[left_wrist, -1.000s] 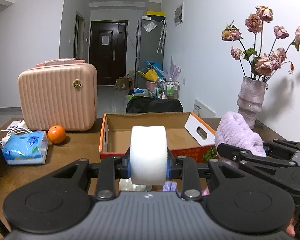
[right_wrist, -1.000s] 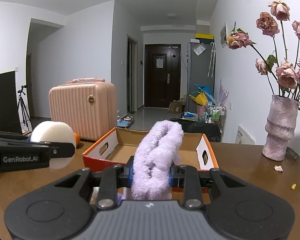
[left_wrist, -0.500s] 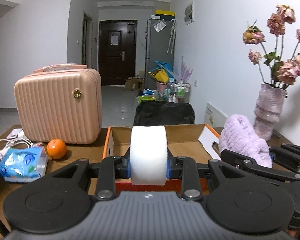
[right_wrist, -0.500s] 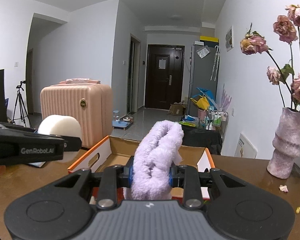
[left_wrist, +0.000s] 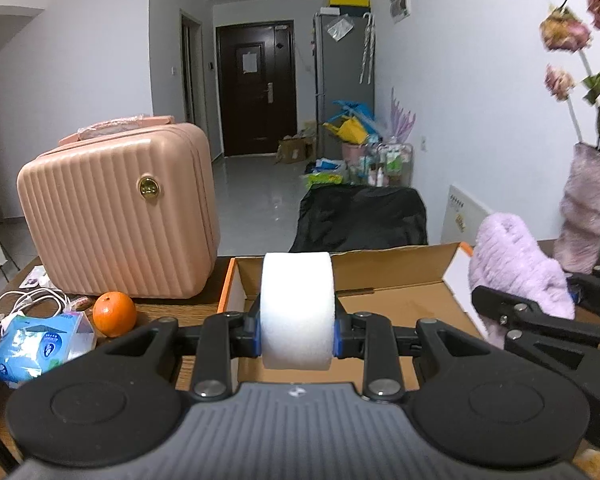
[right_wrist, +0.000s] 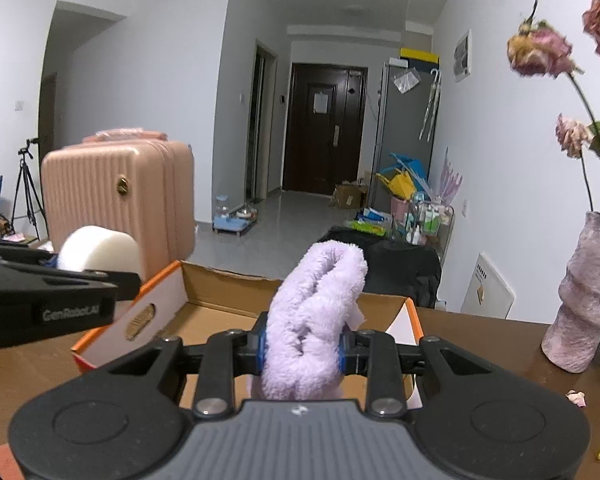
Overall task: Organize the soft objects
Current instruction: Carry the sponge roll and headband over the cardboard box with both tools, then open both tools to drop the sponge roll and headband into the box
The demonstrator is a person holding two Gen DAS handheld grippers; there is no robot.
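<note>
My left gripper (left_wrist: 297, 330) is shut on a white foam roll (left_wrist: 297, 308) and holds it over the near edge of an open cardboard box (left_wrist: 404, 272) with orange rims. My right gripper (right_wrist: 302, 350) is shut on a fluffy lilac cloth (right_wrist: 314, 316) and holds it above the same box (right_wrist: 220, 308). The cloth and right gripper also show at the right of the left wrist view (left_wrist: 516, 268). The roll and left gripper show at the left of the right wrist view (right_wrist: 98, 248).
A pink ribbed case (left_wrist: 120, 208) stands left of the box, with an orange (left_wrist: 114, 314), a blue tissue pack (left_wrist: 40, 344) and white cables (left_wrist: 24, 304) before it. A lilac vase (right_wrist: 588, 300) of dried roses stands at the right on the wooden table (right_wrist: 500, 344).
Both grippers have moved forward and up toward the box, holding their loads. The box now lies right beneath them and the vase has slid to the right edge.
</note>
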